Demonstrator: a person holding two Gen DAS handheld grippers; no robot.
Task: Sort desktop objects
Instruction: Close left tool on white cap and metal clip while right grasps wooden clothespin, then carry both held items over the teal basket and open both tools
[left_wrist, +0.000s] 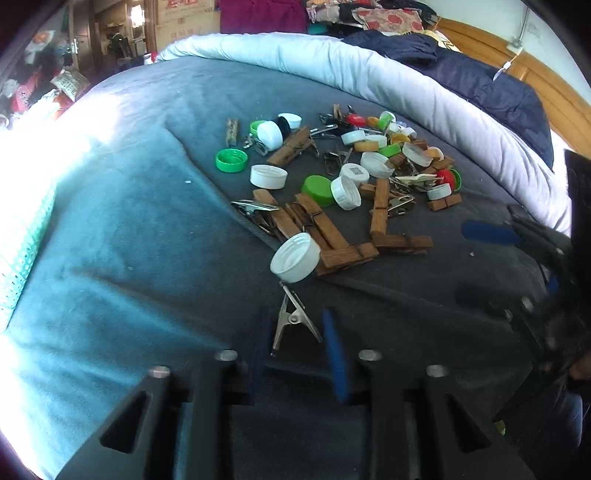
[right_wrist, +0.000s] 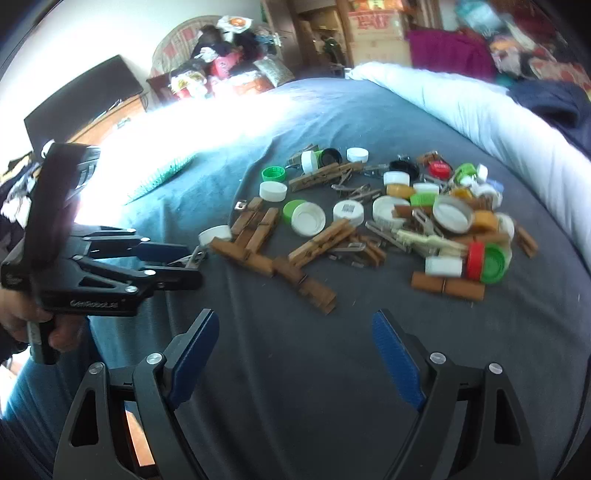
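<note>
Left wrist view: the left claw (left_wrist: 297, 332) is nearly together around a metal clip (left_wrist: 293, 317) that lies on the blanket (left_wrist: 129, 221) of a bed. The clip's long axis runs away from the camera, its narrow tip toward the pile and its splayed handles toward the claw. Whether the pads (left_wrist: 334, 347) press on it I cannot tell; the left pad is dark and blurred. Just beyond the tip a white cap (left_wrist: 295, 257) stands tilted, its open side facing the camera, against brown wooden pegs (left_wrist: 332, 240). Farther off is a pile (left_wrist: 369, 158) of caps, pegs and clips. The right claw (left_wrist: 491, 230) enters at the right edge, blurred and partly cut off.

Right wrist view: the right claw (right_wrist: 295, 332) stands wide apart over bare blanket (right_wrist: 295, 387), nothing between its pads (right_wrist: 395, 354). At left a hand (right_wrist: 22, 321) holds the left claw (right_wrist: 184, 258), pointing right at the clip (right_wrist: 192, 257), mostly hidden between its fingers. The pile (right_wrist: 406, 221) is blurred at its right side.
</note>
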